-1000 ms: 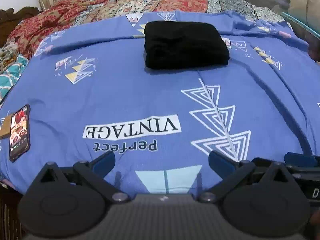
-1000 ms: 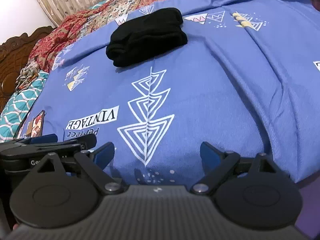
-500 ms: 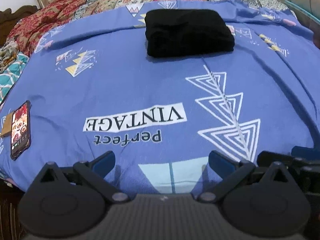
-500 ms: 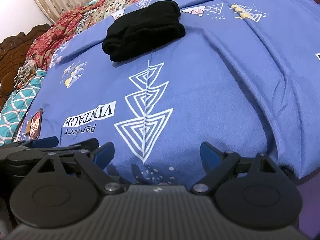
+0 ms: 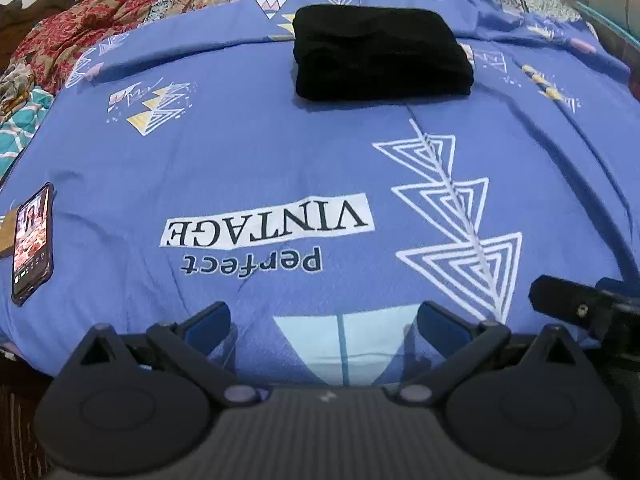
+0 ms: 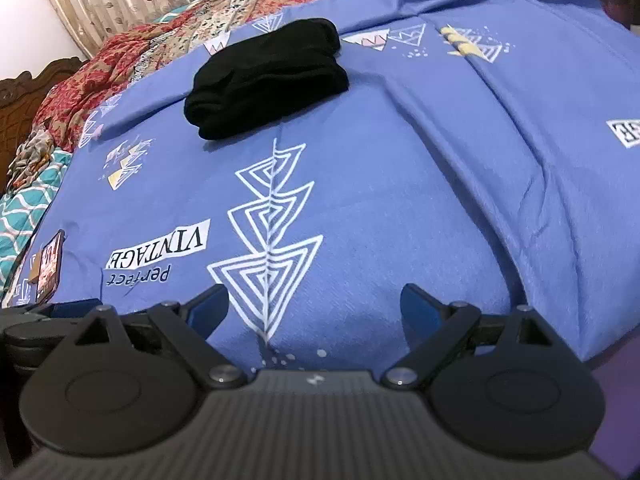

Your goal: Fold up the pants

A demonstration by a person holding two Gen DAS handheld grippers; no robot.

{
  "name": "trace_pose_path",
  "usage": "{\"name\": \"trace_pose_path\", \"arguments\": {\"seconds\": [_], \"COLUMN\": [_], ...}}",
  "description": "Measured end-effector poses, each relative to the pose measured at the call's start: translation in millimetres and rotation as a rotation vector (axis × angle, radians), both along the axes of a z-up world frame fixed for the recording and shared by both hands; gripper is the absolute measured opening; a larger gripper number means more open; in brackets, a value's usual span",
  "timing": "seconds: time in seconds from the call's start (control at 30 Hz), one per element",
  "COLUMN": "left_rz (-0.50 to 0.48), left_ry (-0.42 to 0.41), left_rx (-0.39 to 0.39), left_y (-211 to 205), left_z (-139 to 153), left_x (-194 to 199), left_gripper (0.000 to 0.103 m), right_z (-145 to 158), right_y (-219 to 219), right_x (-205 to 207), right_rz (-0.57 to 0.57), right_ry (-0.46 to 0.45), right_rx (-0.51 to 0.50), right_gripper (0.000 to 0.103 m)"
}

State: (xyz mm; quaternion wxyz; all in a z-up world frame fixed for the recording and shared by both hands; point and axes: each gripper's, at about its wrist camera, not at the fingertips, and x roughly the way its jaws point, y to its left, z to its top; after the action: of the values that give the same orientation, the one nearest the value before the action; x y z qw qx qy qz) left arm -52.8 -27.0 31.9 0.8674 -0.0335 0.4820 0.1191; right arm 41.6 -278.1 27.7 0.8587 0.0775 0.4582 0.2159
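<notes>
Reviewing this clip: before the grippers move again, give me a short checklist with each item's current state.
1. Pants folded into a compact stack: ok.
2. Pants resting flat on the sheet: ok.
3. Left gripper open, holding nothing: ok.
4. Right gripper open, holding nothing: ok.
5. Phone lying apart from the pants, at the sheet's left edge: ok.
6. Fold edges neatly aligned: cannot tell, fabric too dark.

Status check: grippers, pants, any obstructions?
Left gripper open, empty. Right gripper open, empty. Black pants folded on blue bedsheet, untouched. Phone off left, not in the way.
</notes>
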Motion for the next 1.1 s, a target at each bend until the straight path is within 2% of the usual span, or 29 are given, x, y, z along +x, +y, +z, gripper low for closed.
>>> {"name": "trace_pose_path", "arguments": {"seconds": [0.3,0.5,0.7,1.1], "left_rz": [0.056,0.068,0.063,0.030], "left_ry": [-0.050,-0.082,-0.102,-0.118], "left_rx": [-0.008,-0.017,-0.024,-0.027], "left_y": [13,17,16,10], "left_z": [11,17,19,22], "left_x": [-13,-21,-24,-26], "left_gripper": [0.103,0.103,0.103,0.103], "right_z": [11,17,22,22], "right_y": [8,6,15,26], "right_x": [-13,-20,-28,-36], "right_rz": [-0.008,-0.057,-0.034,0.029], "right_ry": [-0.085,-0.133,-0.175,-0.181], "right_rx": [-0.062,-0.075,-0.089,-0.110], "right_gripper": [0.095,0.095,0.095,0.095]}}
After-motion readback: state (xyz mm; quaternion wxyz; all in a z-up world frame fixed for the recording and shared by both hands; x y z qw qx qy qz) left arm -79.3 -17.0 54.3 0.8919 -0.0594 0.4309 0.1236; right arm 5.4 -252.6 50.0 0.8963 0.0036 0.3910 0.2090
